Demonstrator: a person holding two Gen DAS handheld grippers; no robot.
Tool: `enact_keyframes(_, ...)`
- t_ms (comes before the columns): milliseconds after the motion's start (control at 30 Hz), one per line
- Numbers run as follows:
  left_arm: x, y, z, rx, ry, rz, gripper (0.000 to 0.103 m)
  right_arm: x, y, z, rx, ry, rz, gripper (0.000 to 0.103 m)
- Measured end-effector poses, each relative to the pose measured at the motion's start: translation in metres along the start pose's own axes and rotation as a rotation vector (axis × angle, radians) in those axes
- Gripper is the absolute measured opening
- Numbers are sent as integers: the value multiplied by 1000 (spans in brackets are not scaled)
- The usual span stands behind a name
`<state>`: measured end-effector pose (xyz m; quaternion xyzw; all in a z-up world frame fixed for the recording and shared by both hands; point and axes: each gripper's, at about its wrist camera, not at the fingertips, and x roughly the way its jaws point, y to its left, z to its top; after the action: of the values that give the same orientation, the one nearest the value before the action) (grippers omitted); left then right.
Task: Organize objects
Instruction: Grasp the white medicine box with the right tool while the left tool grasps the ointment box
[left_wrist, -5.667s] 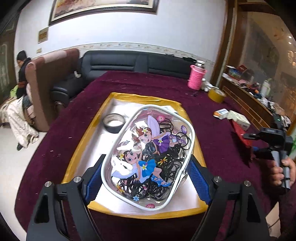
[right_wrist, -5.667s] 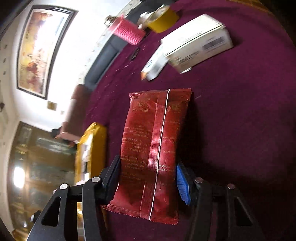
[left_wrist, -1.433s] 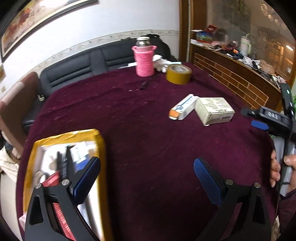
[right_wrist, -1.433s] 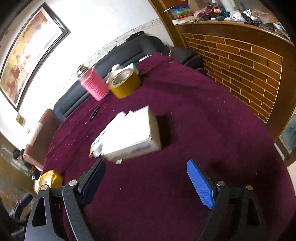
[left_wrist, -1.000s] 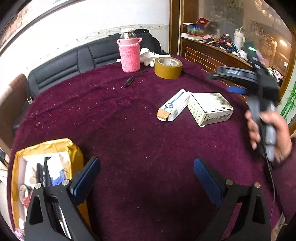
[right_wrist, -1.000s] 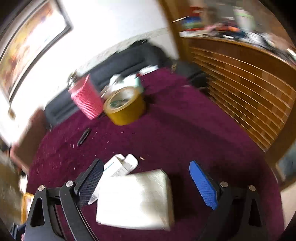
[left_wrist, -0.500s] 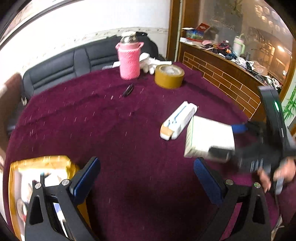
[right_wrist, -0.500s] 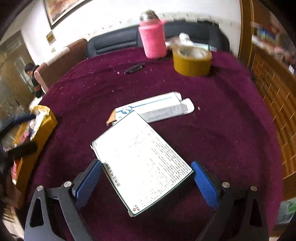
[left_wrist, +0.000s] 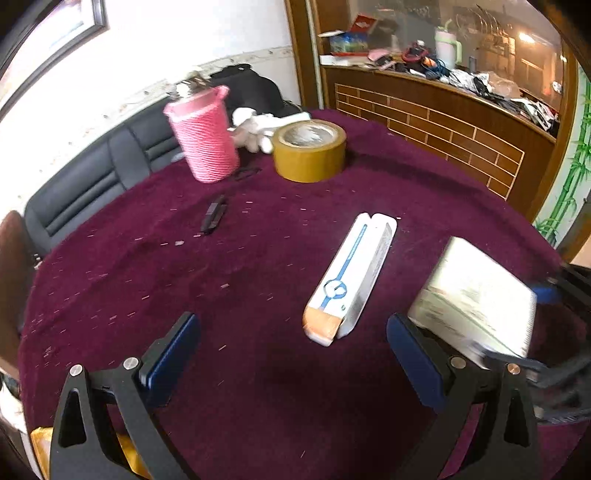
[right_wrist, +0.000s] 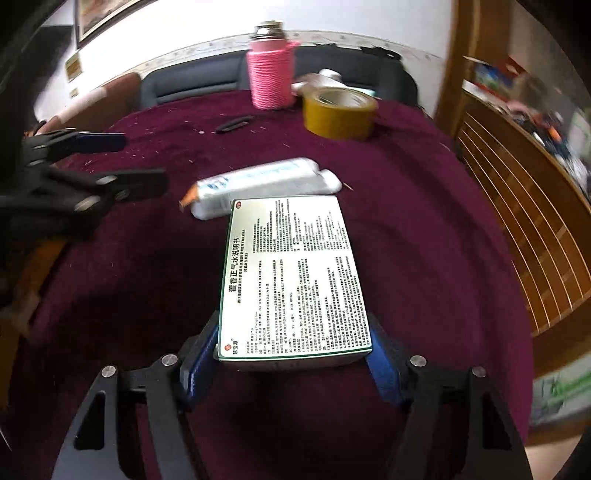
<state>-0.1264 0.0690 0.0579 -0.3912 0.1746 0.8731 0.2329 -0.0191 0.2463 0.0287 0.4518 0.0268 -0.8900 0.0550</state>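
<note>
On the maroon table (left_wrist: 258, 387) stand or lie seven items, counted: one white box (right_wrist: 291, 280), one long carton (left_wrist: 351, 275), one tape roll (left_wrist: 310, 149), one pink-sleeved bottle (left_wrist: 203, 136), one yellow tray corner (left_wrist: 40, 446), one white cloth bundle (left_wrist: 258, 127) and one small black object (left_wrist: 213, 218).

Box: flat, rectangular, green-edged, its top face covered with dense black Chinese print; the heading down its left edge is legible only in part. It sits at the near right of the table, just beside the carton, its near end between the pads of the right gripper (right_wrist: 291, 363). Those jaws have just been closing and now pinch the box on both sides.

Carton: white with a blue stripe, a round blue emblem and an orange end; lettering too small to read.

Tape roll: brown, lying flat beside the bottle.

Left gripper (left_wrist: 295, 354): jaws spread wide over bare cloth, nothing between them, near end of the carton just ahead.
</note>
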Motion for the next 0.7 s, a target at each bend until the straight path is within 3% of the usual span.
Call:
enact_keyframes(100, 27, -13, 8, 43, 24, -48, 100, -13, -16, -20, 61, -1, 12, 76)
enact_keyframes(267, 69, -42, 17, 137, 89, -35, 101, -24, -30, -39, 145, 9, 71, 79)
enact_keyframes(333, 72, -44, 19, 126, 90, -35, 100, -28, -38, -43, 164, 7, 93, 84)
enact_keyframes(367, 72, -43, 19, 107, 100, -50, 93, -31, -41, -43, 169, 2, 86, 85)
enact_keyframes(400, 71, -42, 19, 87, 105, -76, 73, -36, -45, -43, 174, -13, 68, 89)
enact_keyframes(433, 67, -41, 18, 69, 107, -118, 59, -39, -47, -41, 178, -29, 53, 94)
enact_keyframes(467, 64, -41, 18, 68, 111, -126, 36, -44, -49, -40, 181, -46, 39, 96)
enact_keyframes(500, 61, -43, 17, 67, 114, -115, 29, -47, -51, -38, 180, -65, 27, 97)
enact_keyframes(600, 47, -44, 9, 50, 106, -124, 27, -48, -46, -26, 131, -91, -4, 100)
enact_keyframes(700, 31, -38, 4, 9, 94, -141, 22, -34, -35, -11, 47, -61, -47, 103)
